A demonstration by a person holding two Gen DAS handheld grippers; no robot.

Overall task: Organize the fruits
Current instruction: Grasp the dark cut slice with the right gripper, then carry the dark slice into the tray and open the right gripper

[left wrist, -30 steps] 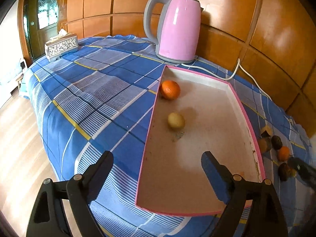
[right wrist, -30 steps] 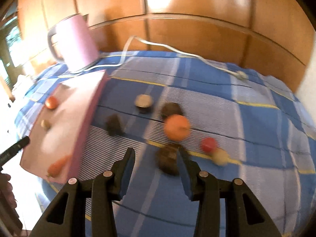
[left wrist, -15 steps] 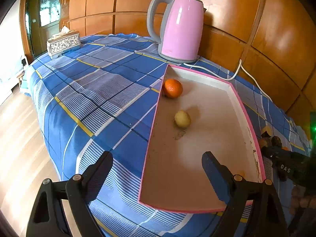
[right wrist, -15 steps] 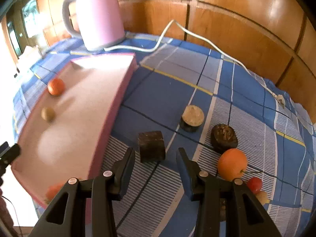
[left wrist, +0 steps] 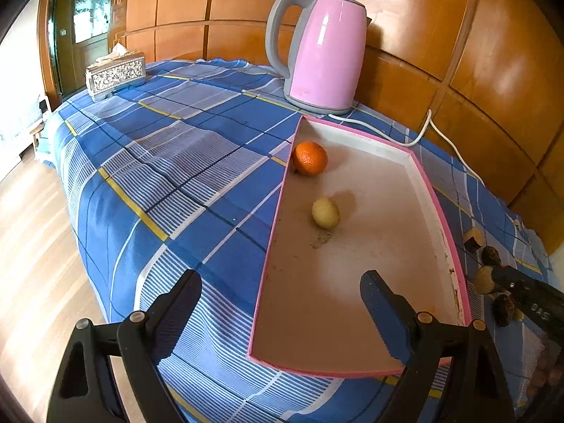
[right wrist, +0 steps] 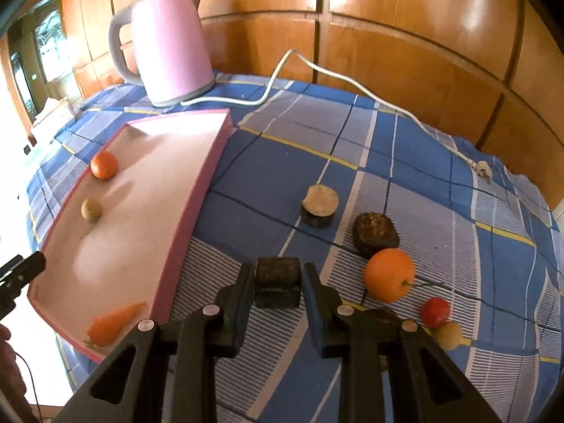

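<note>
The right claw [right wrist: 276,283] points down at the tabletop [right wrist: 405,148], which is covered by a blue checked cloth, and its jaws are closing around a dark brown chunk [right wrist: 277,280] that sits on the cloth between them; the left pad looks to touch the chunk's side, while whether the right pad presses on it cannot be told. Just right of that chunk lie an orange fruit [right wrist: 388,279] with a thin stem, a small red fruit [right wrist: 435,312] and a pale yellow one [right wrist: 448,335] at the near right. Farther off are a second dark chunk [right wrist: 375,234] and a dark-skinned slice with a pale cut face [right wrist: 320,206]. To the left stands the pink-rimmed tray [right wrist: 197,190], holding a tangerine [right wrist: 103,165] against its left wall, a small yellowish fruit [right wrist: 91,210] nearer, and a carrot [right wrist: 111,324] in the near corner. The left claw [left wrist: 280,312] hangs with its jaws wide apart over the tray's near end, gripping nothing, one finger above the cloth and the other above the tray floor. A pink kettle [left wrist: 319,54] stands at the far side by the wooden wall, its white cord [right wrist: 317,70] trailing right across the cloth, and a patterned tissue box [left wrist: 115,74] sits at the far left.
</note>
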